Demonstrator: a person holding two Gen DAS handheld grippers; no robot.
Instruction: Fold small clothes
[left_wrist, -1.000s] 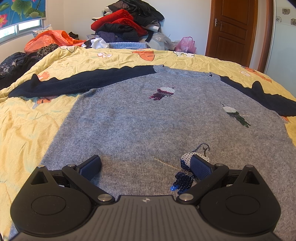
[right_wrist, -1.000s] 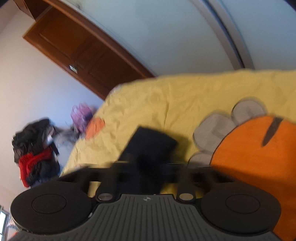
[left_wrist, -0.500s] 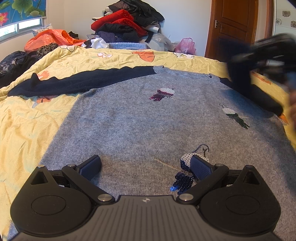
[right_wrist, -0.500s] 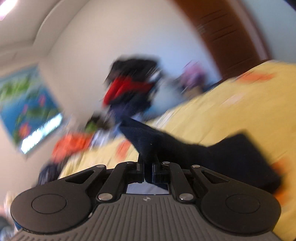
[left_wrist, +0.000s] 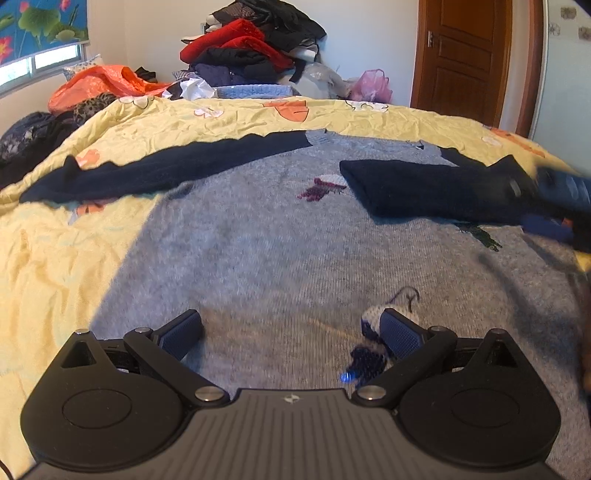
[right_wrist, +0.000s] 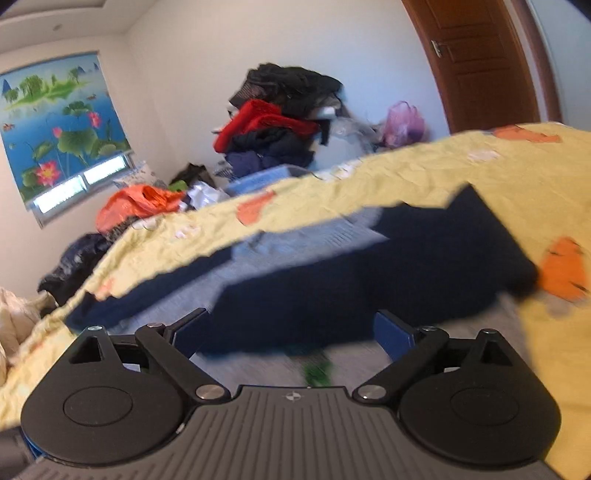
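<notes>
Grey sweater (left_wrist: 280, 258) flat on yellow bedspread (left_wrist: 55, 266). Right navy sleeve (left_wrist: 424, 192) lies folded across chest, 1 of 2 sleeves in. Right gripper (right_wrist: 291, 332) spread, apparently free of sleeve, view blurred. Left gripper (left_wrist: 291, 332) spread, over hem.

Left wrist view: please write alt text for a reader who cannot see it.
A grey knit sweater with navy sleeves lies flat on a yellow floral bedspread, its right navy sleeve folded across the chest. The open left gripper rests on the hem; the blurred right gripper is at the right edge.
</notes>
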